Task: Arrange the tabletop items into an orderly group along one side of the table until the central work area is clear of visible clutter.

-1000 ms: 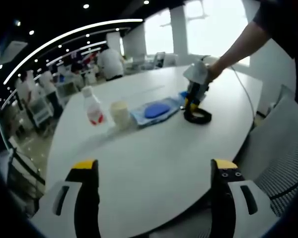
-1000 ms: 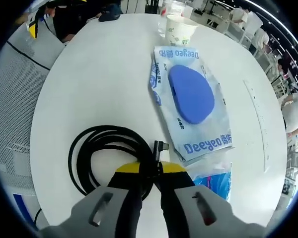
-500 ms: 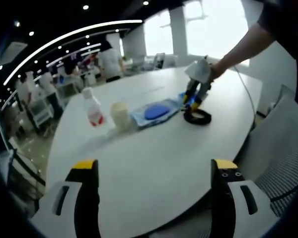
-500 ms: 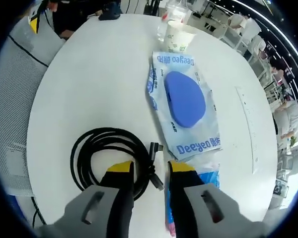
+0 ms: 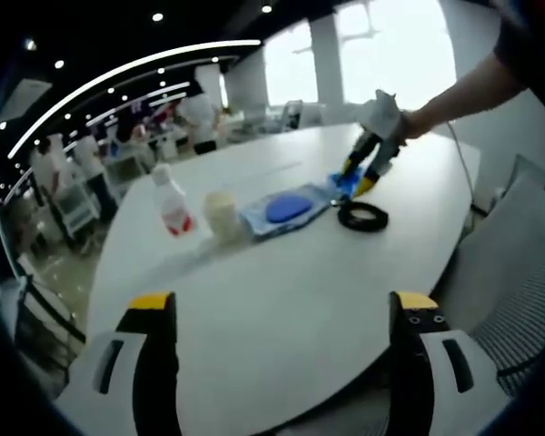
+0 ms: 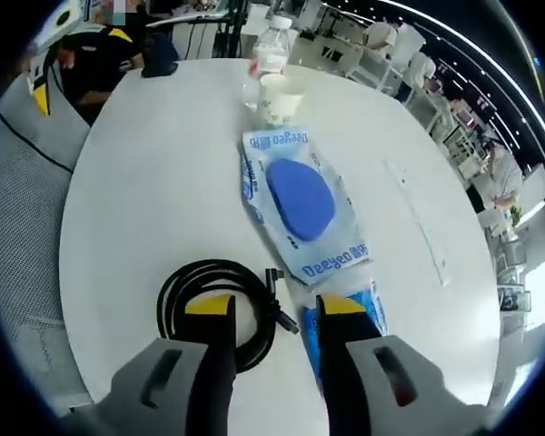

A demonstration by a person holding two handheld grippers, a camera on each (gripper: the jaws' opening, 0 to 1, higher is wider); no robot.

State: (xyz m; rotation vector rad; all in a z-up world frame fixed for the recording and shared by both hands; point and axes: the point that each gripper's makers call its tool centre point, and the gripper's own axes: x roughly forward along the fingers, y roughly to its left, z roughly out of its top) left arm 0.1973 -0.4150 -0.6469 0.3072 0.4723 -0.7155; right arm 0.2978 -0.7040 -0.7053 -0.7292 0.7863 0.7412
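Note:
A coiled black cable [image 6: 213, 304] [image 5: 363, 216] lies on the white table [image 6: 145, 182] near its edge. My right gripper [image 6: 265, 307] hovers open just above the cable's plug end, holding nothing; in the left gripper view it [image 5: 365, 175] hangs above the coil. Beside the coil lies a wet-wipes pack with a blue lid [image 6: 295, 202] [image 5: 283, 208], and a small blue packet [image 6: 368, 313] sits by my right fingertip. A paper cup [image 6: 280, 98] [image 5: 222, 213] and a clear bottle with a red label [image 6: 271, 45] [image 5: 171, 202] stand further along. My left gripper [image 5: 277, 304] is open over bare tabletop.
Mesh office chairs [image 5: 518, 272] [image 6: 27, 218] ring the table's edge. A thin seam strip [image 6: 418, 222] runs across the tabletop past the wipes. People and desks fill the background room [image 5: 100, 154].
My right gripper opened and let go of the black cable, then lifted away from it. The cable stays coiled on the table. My left gripper has barely moved.

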